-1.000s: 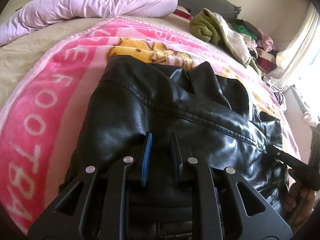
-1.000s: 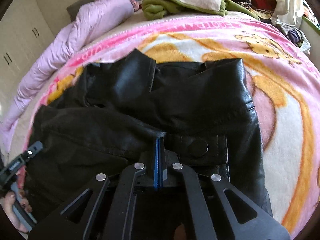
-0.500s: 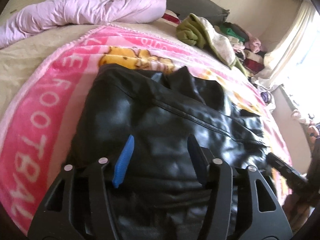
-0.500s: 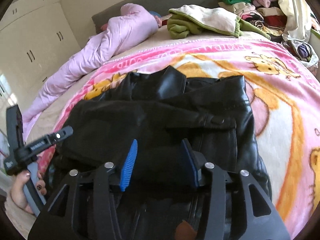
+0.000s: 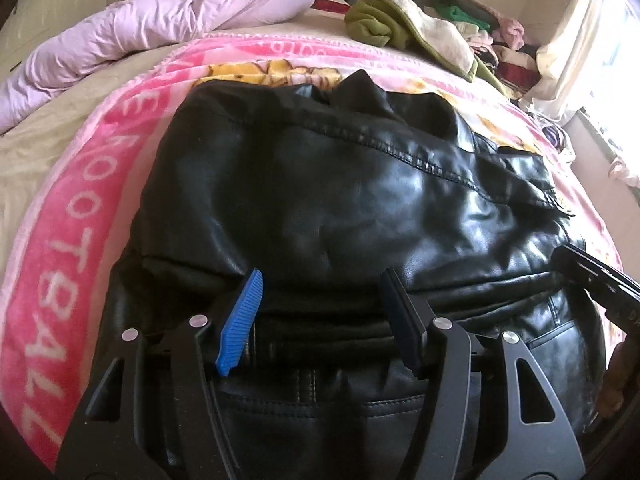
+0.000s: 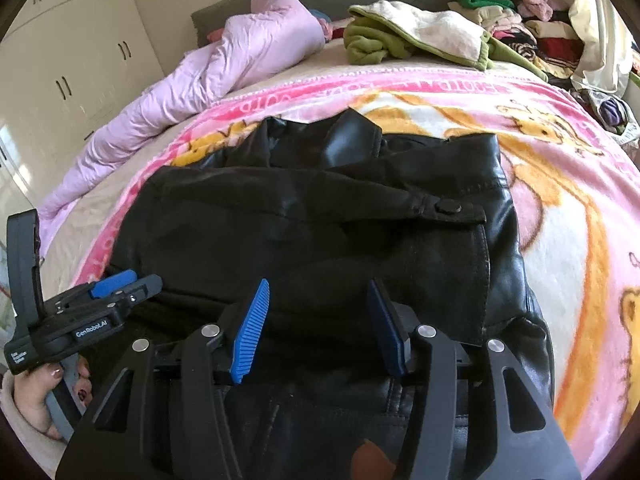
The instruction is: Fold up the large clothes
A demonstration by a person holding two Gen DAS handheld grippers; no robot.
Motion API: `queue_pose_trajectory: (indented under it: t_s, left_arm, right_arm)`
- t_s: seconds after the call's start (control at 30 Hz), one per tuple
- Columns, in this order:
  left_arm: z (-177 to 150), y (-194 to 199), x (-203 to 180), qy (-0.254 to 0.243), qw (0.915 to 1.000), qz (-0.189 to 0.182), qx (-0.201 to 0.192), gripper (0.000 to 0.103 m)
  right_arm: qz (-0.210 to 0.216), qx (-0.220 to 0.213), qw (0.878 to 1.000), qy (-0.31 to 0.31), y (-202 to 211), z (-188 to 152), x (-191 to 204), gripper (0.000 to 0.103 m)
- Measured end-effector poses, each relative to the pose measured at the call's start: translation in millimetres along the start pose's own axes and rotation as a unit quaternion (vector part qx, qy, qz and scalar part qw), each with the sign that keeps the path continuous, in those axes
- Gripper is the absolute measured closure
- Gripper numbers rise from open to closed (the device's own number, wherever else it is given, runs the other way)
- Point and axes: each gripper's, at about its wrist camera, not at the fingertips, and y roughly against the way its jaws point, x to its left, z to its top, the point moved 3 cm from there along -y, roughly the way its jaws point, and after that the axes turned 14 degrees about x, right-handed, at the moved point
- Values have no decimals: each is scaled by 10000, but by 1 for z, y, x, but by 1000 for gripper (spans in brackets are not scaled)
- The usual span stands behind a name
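Note:
A black leather jacket (image 5: 340, 200) (image 6: 320, 232) lies folded on a pink cartoon blanket (image 5: 60, 240) (image 6: 560, 240) on the bed, collar at the far end. My left gripper (image 5: 322, 280) hovers over the jacket's near edge; its jaws are opening, with leather below them and nothing pinched. My right gripper (image 6: 319, 286) is the same over the near right part, jaws opening and gripping nothing. The right wrist view also shows the left gripper (image 6: 120, 284) at the jacket's left edge, held by a hand (image 6: 36, 396). The right gripper (image 5: 580, 268) shows at the far right of the left wrist view.
A lilac duvet (image 6: 224, 64) lies bunched at the bed's far left. A green and cream garment (image 6: 416, 36) lies near the headboard, beside a pile of folded clothes (image 6: 528, 32). White wardrobe doors (image 6: 72, 64) stand at the left. A pale curtain (image 5: 576, 52) hangs at the right.
Both grippers were shut on the jacket's near edge a second ago. They have let go, opened wide and drawn back a little; the jacket rests flat.

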Motion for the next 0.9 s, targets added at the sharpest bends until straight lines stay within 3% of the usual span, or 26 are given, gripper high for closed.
queue_pose_trajectory:
  t_s: [0.2,0.5,0.67,0.77,0.9]
  left_arm:
    - [-1,-1,3,39,9999,-131,-1,50]
    - [-1,2,0,14,10000,-69,-56,50]
    - [-1,5,1,41,9999,-118,-58,50]
    - [-2,10,-2,63,9995,-306,-81,38]
    - [-3,15,-10,-40,9996,-242,-144,30]
  right_arm:
    - [-472,383,9982,-18,-19,-7,-9,54]
    - [-365,386,9981,-311,-25,-9,-14,53]
    - [-60,108,9989,-450,-7,-12,-13,37]
    - [98,-23,9989,-447,4,-14,-9,23]
    - [119,-134,9989,-440,13,-16,-7,15]
